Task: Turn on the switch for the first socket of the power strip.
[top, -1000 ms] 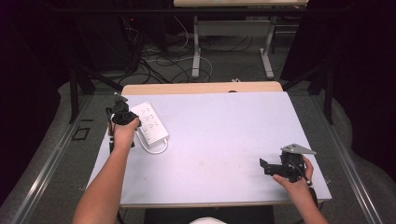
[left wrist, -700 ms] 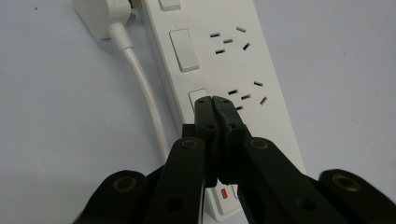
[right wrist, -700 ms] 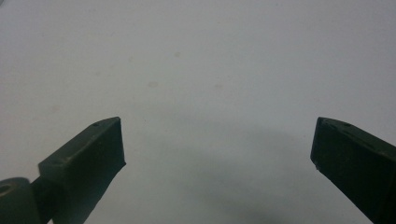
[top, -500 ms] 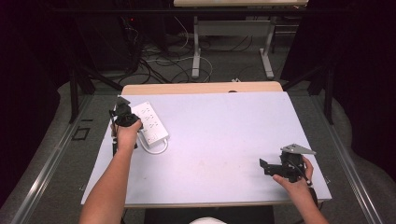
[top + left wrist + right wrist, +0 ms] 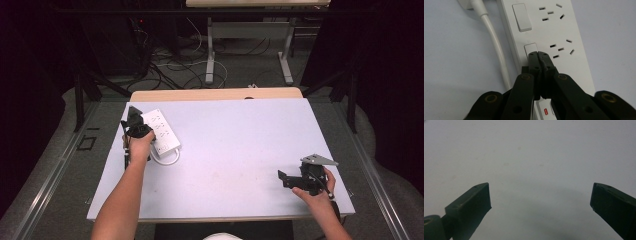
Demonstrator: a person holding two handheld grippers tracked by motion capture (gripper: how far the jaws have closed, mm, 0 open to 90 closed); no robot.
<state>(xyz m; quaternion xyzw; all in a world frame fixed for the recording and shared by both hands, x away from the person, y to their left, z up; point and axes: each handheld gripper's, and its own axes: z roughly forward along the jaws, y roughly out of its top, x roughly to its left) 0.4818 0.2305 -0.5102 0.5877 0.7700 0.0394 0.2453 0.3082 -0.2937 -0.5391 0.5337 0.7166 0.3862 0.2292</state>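
Note:
A white power strip [image 5: 161, 132] lies at the table's far left, its white cord [image 5: 167, 160] looping off the near end. My left gripper [image 5: 134, 122] hangs over the strip's left edge. In the left gripper view it [image 5: 538, 53] is shut with nothing between the jaws, and its tips rest at a white rocker switch [image 5: 531, 48] of the power strip [image 5: 564, 37]. A second switch [image 5: 521, 17] sits farther along, and the cord [image 5: 494, 45] runs beside the strip. My right gripper [image 5: 283, 178] is held low at the near right, open over bare table [image 5: 541, 200].
The pale table top [image 5: 240, 145] reaches a wooden strip [image 5: 215, 94] at the far edge. Beyond it stand desk legs [image 5: 211, 50] and floor cables [image 5: 170, 65]. A small red light [image 5: 545, 110] shows on the strip under my left jaws.
My left gripper has slid toward the near side along the power strip. The right gripper has not moved.

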